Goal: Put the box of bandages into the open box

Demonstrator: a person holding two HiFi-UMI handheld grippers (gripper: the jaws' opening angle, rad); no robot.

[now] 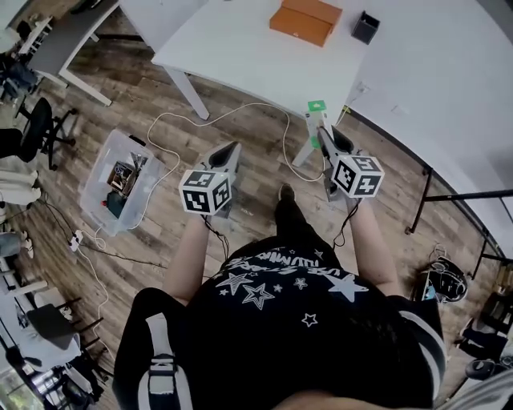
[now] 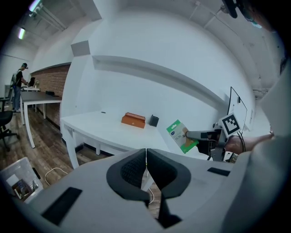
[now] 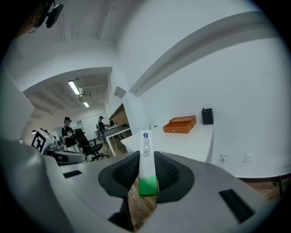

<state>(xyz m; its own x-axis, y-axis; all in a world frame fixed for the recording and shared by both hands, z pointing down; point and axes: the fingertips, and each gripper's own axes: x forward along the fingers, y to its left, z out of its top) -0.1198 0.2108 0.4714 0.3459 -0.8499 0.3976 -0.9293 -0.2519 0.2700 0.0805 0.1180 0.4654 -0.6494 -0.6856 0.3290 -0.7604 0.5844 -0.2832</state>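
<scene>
Floor (image 1: 160,104): wood boards, with a cable trailing across. Both tools held in the air above it.
Tabletop (image 1: 240,48): white, ahead of the tools and well apart from them. Carries only the two items listed below.
Clear bin (image 1: 103,160): on the floor to the left, with odds and ends inside. Judged no part of the task.
Orange box (image 1: 305,20): flat on the far part of the tabletop. Judged the likely receiving box; open or closed cannot be told from here.
Left tool (image 2: 146,170): jaws closed pad to pad, nothing between them. Idle, level with the right tool.
Right tool (image 3: 147,177): jaws clamped on the box of bandages, pads pressing its two broad faces.
Box of bandages (image 3: 146,152): slim white carton with a green end. Green end seated between the pads, white end jutting forward. Held over the floor, short of the tabletop edge and well apart from the orange box.
Black holder (image 1: 365,26): small, just beside the orange box, not touching it.
Done: carton picked up and gripped; grip judged firm.
Left: carry over the tabletop, line up above the receiving box, lower in, release.
Caution: narrow carton gripped at one end only, so judged liable to swing if knocked on the rim.
</scene>
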